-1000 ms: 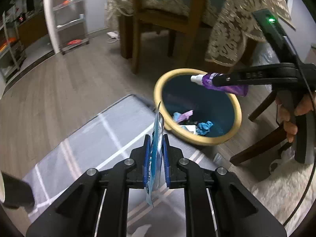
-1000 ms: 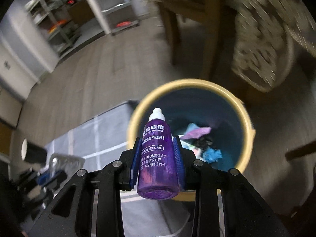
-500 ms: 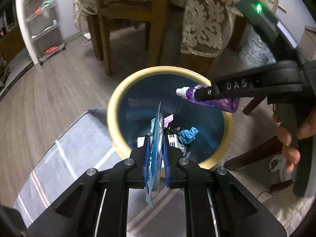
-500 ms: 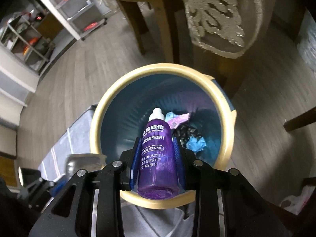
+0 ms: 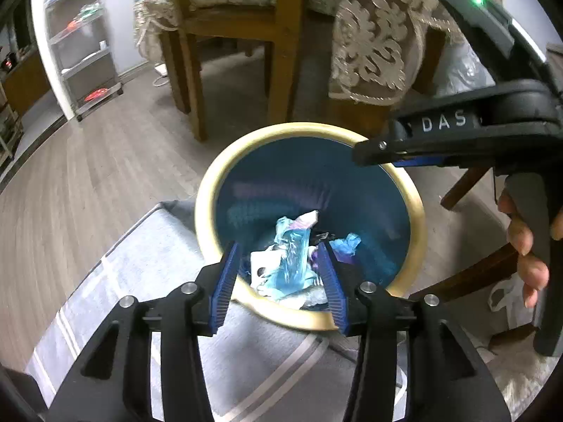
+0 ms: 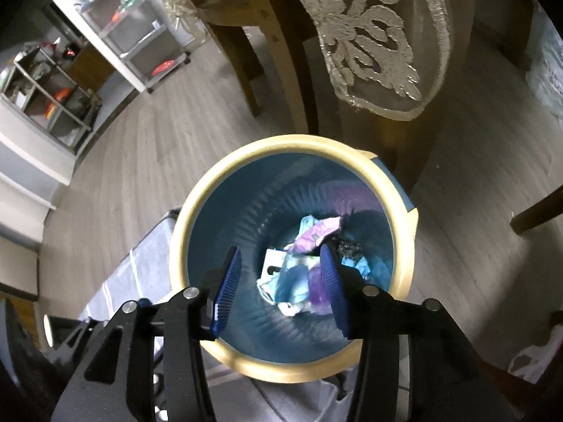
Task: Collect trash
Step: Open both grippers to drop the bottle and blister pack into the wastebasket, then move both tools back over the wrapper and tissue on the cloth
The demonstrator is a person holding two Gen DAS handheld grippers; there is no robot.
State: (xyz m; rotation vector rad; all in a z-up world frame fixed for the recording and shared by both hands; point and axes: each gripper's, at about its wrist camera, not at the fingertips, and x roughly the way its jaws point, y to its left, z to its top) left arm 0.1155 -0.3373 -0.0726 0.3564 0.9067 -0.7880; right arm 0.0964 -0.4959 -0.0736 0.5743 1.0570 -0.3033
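A round bin with a yellow rim (image 5: 207, 190) (image 6: 183, 239) and a blue inside stands on the floor, with crumpled trash at its bottom. My left gripper (image 5: 278, 288) hangs over its near edge, jaws opening, nothing between the blue pads. A light blue wrapper (image 5: 292, 256) (image 6: 292, 281) lies loose on the trash below. My right gripper (image 6: 279, 292) is also above the bin, jaws opening and empty. The purple bottle (image 6: 318, 286) lies in the bin under it. In the left wrist view the right gripper (image 5: 373, 153) reaches in over the far right rim, held by a hand (image 5: 527, 246).
Wooden chair legs (image 5: 281, 70) and a lace tablecloth (image 5: 373, 45) (image 6: 373, 35) stand just behind the bin. A grey striped rug (image 5: 140, 281) lies under the bin's near side. A white shelf unit (image 5: 81, 45) is far left, and a plastic bag (image 5: 506, 299) lies at the right.
Both grippers moved over the bin and then opened. The blue wrapper left the left gripper and the purple bottle left the right one; both now lie in the bin.
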